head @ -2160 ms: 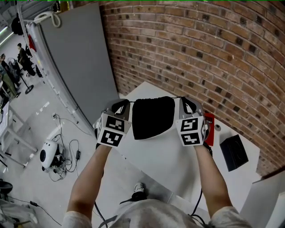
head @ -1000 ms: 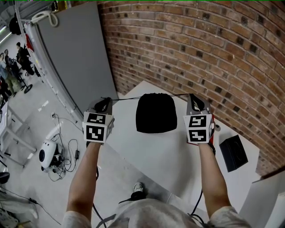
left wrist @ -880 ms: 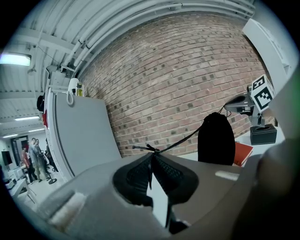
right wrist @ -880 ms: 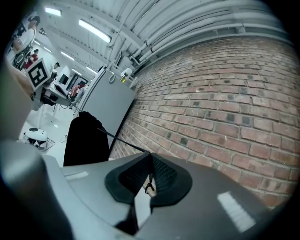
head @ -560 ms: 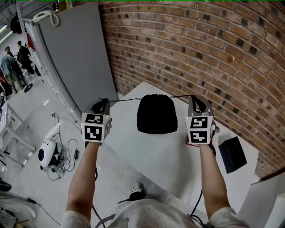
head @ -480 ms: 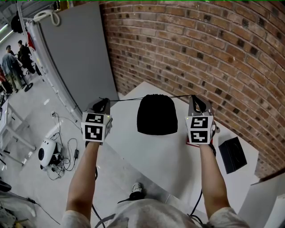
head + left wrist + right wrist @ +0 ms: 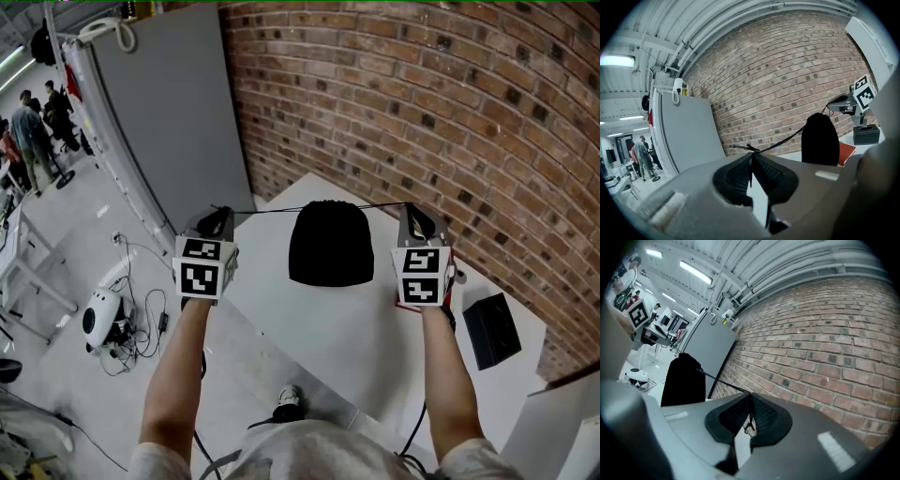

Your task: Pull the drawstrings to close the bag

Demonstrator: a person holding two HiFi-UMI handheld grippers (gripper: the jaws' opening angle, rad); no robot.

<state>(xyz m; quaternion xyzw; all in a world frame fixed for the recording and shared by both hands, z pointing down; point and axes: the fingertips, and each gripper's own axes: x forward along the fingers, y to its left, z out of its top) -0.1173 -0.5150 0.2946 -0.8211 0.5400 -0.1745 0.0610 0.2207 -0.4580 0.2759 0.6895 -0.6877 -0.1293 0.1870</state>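
Bag, black (image 7: 329,246), fabric: standing upright on the white table (image 7: 347,337), towards its far edge, midway between the two grippers. Its top is showing rounded and gathered.

Left drawstring (image 7: 262,211): running taut from the bag's top out to the left, ending in the left gripper (image 7: 219,216). This gripper's jaws are pressing fully together on the cord, with a short knotted end sticking out past the pads. The gripper is hanging off the table's left edge, over the floor.

Right drawstring (image 7: 384,205): stretching taut from the bag's top out to the right, ending in the right gripper (image 7: 413,216). Its jaws are likewise clamping flat on the cord, and a small loose end is dangling between the pads. This gripper is hovering over the table.

Both cords are lying nearly in one straight line across the bag's top.

Black box (image 7: 491,330): sitting on the table to the right, well apart from the bag.

Red flat item (image 7: 844,152): lying on the table just beside the bag, towards the box.

Brick wall (image 7: 422,112): running behind the table on the far side.

Grey panel (image 7: 178,112): standing to the far left.
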